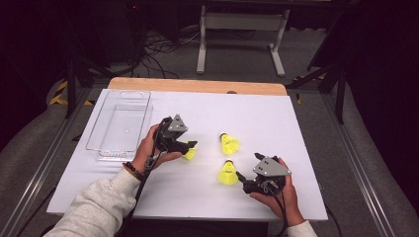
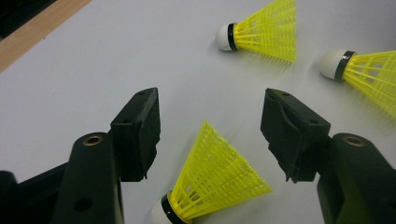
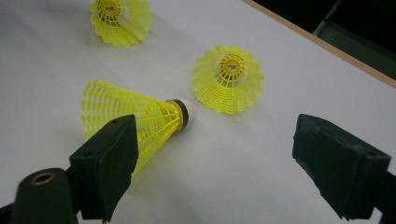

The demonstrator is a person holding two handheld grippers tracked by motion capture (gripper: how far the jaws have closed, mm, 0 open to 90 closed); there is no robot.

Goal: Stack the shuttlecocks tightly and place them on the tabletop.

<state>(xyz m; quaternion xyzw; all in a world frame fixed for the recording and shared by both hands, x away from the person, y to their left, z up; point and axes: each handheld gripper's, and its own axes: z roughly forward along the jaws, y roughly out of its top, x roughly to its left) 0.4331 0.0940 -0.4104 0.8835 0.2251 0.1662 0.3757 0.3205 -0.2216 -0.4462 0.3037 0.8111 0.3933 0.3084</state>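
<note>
Three yellow shuttlecocks lie on the white table (image 1: 257,113). One (image 1: 189,154) rests between the jaws of my left gripper (image 1: 191,146). In the left gripper view that shuttlecock (image 2: 215,182) lies on its side, cork toward the camera, and the left gripper (image 2: 212,116) is open with neither pad touching it. Two more (image 2: 266,30) (image 2: 369,74) lie beyond it. My right gripper (image 1: 240,176) sits just right of the nearest shuttlecock (image 1: 227,174). The right gripper (image 3: 219,135) is open wide, with that shuttlecock (image 3: 135,116) beside its left jaw.
A clear plastic tray (image 1: 147,123) lies at the table's left, beyond the left hand. The third shuttlecock (image 1: 230,144) sits mid-table between the two grippers. A wooden strip (image 1: 197,85) edges the far side, with a metal stand (image 1: 242,22) on the floor beyond.
</note>
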